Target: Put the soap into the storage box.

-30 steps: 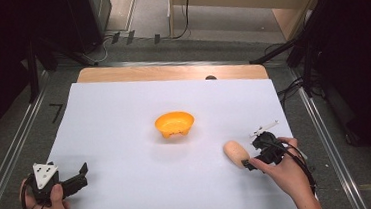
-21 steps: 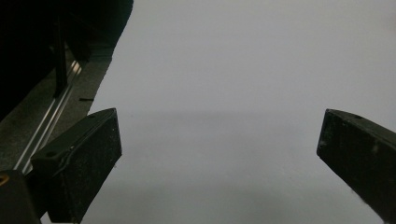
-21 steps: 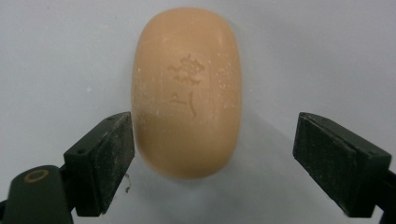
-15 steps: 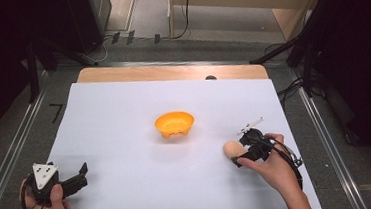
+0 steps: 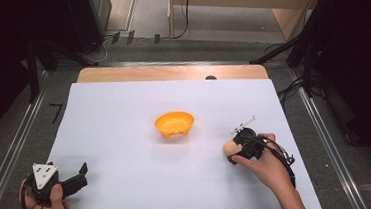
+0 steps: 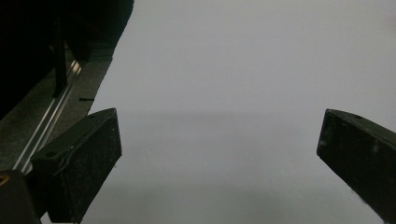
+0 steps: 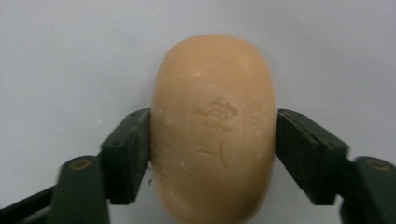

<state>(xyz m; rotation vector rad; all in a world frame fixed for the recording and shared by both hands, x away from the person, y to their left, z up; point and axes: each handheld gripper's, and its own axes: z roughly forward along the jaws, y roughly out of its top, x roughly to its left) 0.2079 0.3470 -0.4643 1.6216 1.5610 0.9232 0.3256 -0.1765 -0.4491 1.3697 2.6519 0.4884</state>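
The right gripper (image 7: pixel 214 140) has just been closing, and its two black jaws now press on either flank of the soap bar (image 7: pixel 215 126), which sits squarely between them and rests on the white sheet (image 7: pixel 56 56). A second ago the jaws stood wide just beside the bar, with the hand farther toward four o'clock; now the hand has slid in and the grip looks made. The bar itself has hardly shifted on the sheet.

In the high view, the soap (image 5: pixel 230 148) lies at about four o'clock from the orange bowl (image 5: pixel 175 124), near it but apart, with bare sheet between them. My guess is the bowl is where the bar is headed, so the next move would be a lift and a short carry toward ten o'clock.

The left gripper (image 5: pixel 74 179) sits at the sheet's lower left corner, well apart from everything, its jaws spread with nothing between them, unmoved since the earlier pictures.
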